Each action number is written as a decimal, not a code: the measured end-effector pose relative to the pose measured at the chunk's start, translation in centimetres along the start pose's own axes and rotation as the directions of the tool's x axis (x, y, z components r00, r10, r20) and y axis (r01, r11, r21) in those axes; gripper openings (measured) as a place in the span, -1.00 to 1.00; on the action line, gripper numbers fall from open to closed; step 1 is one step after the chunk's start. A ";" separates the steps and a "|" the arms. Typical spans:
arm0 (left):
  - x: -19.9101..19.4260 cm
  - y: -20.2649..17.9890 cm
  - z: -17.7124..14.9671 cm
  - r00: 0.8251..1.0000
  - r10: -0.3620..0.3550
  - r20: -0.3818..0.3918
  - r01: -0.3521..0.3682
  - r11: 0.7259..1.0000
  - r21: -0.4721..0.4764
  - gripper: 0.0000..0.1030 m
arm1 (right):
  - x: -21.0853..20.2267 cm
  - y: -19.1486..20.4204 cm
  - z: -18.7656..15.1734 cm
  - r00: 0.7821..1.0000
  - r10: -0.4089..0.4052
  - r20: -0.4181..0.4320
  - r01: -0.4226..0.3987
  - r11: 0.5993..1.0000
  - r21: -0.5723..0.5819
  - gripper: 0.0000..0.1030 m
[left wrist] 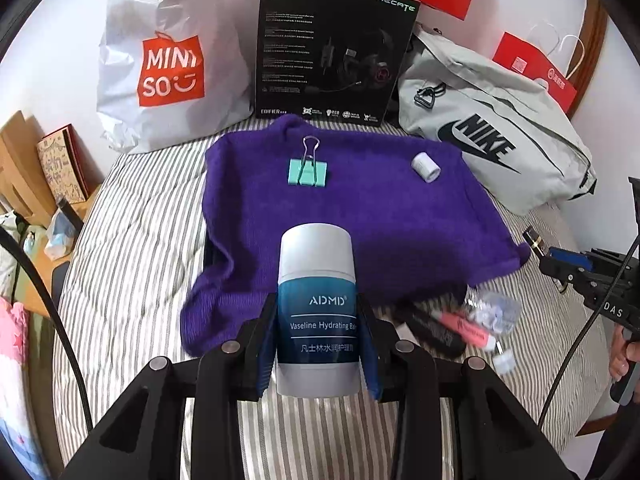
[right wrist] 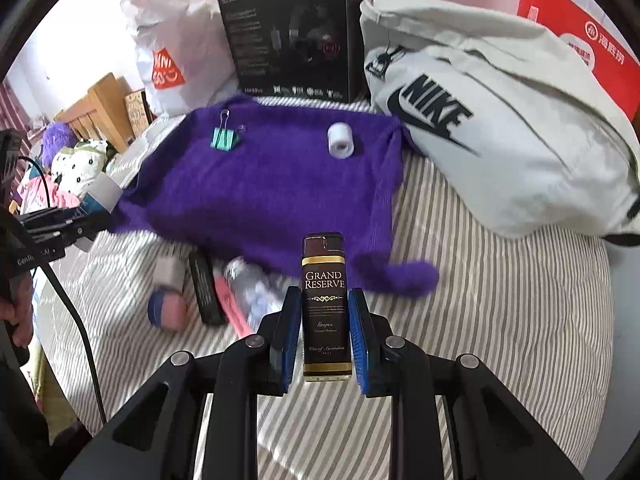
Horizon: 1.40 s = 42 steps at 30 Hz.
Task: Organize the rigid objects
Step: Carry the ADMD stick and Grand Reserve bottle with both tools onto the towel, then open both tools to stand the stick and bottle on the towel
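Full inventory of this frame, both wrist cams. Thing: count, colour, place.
balm stick: 1, blue-white, in left hand-held gripper
lighter: 1, dark brown, between right hand-held gripper's pads
towel: 1, purple, on striped bed
binder clip: 1, mint, on towel
tape roll: 1, white, on towel
Nike bag: 1, grey, right of towel
Miniso bag: 1, white
headset box: 1, black
left hand-held gripper: 1, black
right hand-held gripper: 1, black

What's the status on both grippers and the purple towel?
Left gripper shut on balm stick. Right gripper shut on Grand Reserve lighter. Purple towel holds binder clip and white roll; middle free.
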<state>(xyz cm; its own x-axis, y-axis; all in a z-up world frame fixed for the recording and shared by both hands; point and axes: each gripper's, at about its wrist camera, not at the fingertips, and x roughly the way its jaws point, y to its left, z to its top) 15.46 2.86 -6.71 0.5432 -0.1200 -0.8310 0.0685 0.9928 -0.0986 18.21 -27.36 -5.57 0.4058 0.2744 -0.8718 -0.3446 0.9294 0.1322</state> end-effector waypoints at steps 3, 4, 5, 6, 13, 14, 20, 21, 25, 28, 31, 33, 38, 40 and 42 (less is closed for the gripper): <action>0.8 0.2 1.2 1.000 0.005 -0.007 -0.005 1.000 0.000 -0.34 | 0.6 -0.2 1.6 1.000 0.008 0.000 -0.008 1.000 -0.004 -0.54; 0.9 0.3 1.5 1.000 0.004 -0.006 -0.004 1.000 0.000 -0.34 | 0.9 -0.3 2.3 1.000 0.007 -0.002 -0.007 1.000 -0.007 -0.54; 1.2 0.4 1.9 1.000 0.003 -0.007 -0.003 1.000 -0.002 -0.34 | 1.1 -0.3 2.7 1.000 0.008 -0.001 -0.008 1.000 -0.008 -0.54; 1.7 0.6 2.4 1.000 0.000 -0.010 0.000 1.000 -0.009 -0.34 | 1.4 -0.3 3.3 1.000 0.016 -0.001 -0.016 1.000 -0.013 -0.54; 4.5 1.2 4.4 1.000 0.001 -0.030 -0.002 1.000 -0.026 -0.34 | 4.4 -0.9 6.2 0.999 0.029 -0.018 -0.029 0.999 -0.017 -0.54; 4.9 1.4 4.6 0.999 0.001 -0.033 -0.002 1.000 -0.029 -0.34 | 4.8 -1.1 6.5 0.999 0.029 -0.020 -0.029 0.999 -0.013 -0.54; 7.3 2.5 5.6 0.999 -0.004 -0.050 0.001 0.998 -0.061 -0.34 | 7.9 -2.0 7.9 0.998 0.034 -0.049 -0.035 0.999 -0.006 -0.54; 7.7 2.6 5.8 0.999 -0.001 -0.051 -0.002 0.998 -0.064 -0.34 | 8.5 -2.1 8.1 0.998 0.033 -0.053 -0.033 0.999 -0.004 -0.54; 8.8 3.0 6.3 0.999 0.001 -0.053 -0.005 0.997 -0.073 -0.34 | 10.4 -2.1 8.8 0.998 0.014 -0.066 -0.015 1.000 -0.016 -0.54; 9.7 3.2 6.3 0.998 0.011 -0.061 -0.016 0.997 -0.080 -0.34 | 11.5 -1.8 9.1 0.997 -0.001 -0.073 -0.001 0.999 -0.033 -0.54; 10.4 3.2 6.3 0.997 0.016 -0.072 -0.021 0.996 -0.083 -0.34 | 12.4 -1.4 8.9 0.997 -0.001 -0.083 -0.003 0.999 -0.045 -0.54; 10.9 3.0 6.3 0.997 0.024 -0.079 -0.030 0.997 -0.076 -0.34 | 13.1 -1.2 8.8 0.996 -0.006 -0.089 0.002 0.999 -0.052 -0.55; 11.3 2.6 6.4 0.996 0.042 -0.084 -0.047 0.997 -0.057 -0.34 | 13.6 -1.0 8.7 0.996 -0.040 -0.085 0.034 0.997 -0.064 -0.54; 11.5 2.4 6.5 0.994 0.056 -0.092 -0.060 0.997 -0.046 -0.33 | 13.6 -0.8 8.7 0.995 -0.051 -0.084 0.044 0.996 -0.079 -0.54; 11.6 2.0 6.4 0.993 0.073 -0.094 -0.075 0.997 -0.024 -0.31 | 13.5 -0.7 8.6 0.995 -0.052 -0.080 0.045 0.996 -0.083 -0.53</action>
<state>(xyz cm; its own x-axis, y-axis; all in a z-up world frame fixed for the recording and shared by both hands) 27.27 3.45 -13.05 0.4655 -0.0466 -0.8838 0.0073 0.9988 -0.0488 31.23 -22.17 -13.41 0.3537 0.2054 -0.9125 -0.3948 0.9172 0.0535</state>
